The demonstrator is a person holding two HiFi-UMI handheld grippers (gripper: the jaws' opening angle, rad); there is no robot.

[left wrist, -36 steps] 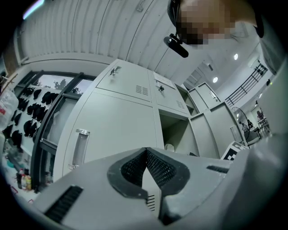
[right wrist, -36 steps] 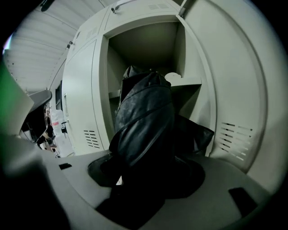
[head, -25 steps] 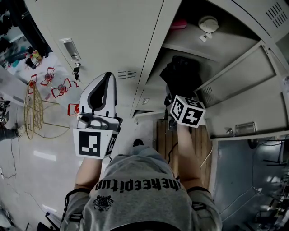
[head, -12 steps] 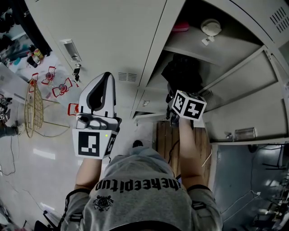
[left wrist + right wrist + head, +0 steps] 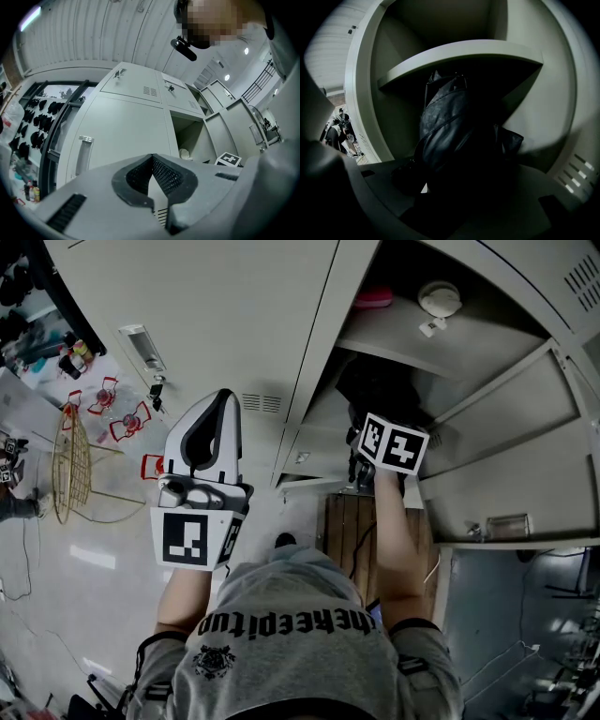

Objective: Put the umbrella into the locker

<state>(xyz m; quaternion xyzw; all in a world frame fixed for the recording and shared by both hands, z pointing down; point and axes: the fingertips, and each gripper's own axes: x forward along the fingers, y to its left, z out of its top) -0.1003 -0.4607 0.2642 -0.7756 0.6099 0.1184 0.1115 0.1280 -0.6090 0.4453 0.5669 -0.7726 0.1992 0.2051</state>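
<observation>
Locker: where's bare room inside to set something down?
Under the shelf, the umbrella in the right gripper fills the middle; bare strips lie beside the left wall and the right wall. On the shelf, the front is bare; a pink thing and a white disc sit at the back.

Two grippers were counted: the left gripper [image 5: 222,397] at nine o'clock in the head view, the right gripper [image 5: 459,176] at one o'clock. Each carried one marker cube [image 5: 192,538], two in all. There was one black folded umbrella [image 5: 445,122]. The locker [image 5: 234,315] had one open door [image 5: 506,446] and one shelf [image 5: 422,343]. The shelf held three things at twelve to one o'clock: one pink object [image 5: 373,298], one round white object [image 5: 439,298] and one small white piece [image 5: 427,327]. At ten o'clock lay four red wire frames [image 5: 129,423] and one gold wire rack [image 5: 70,465].
</observation>
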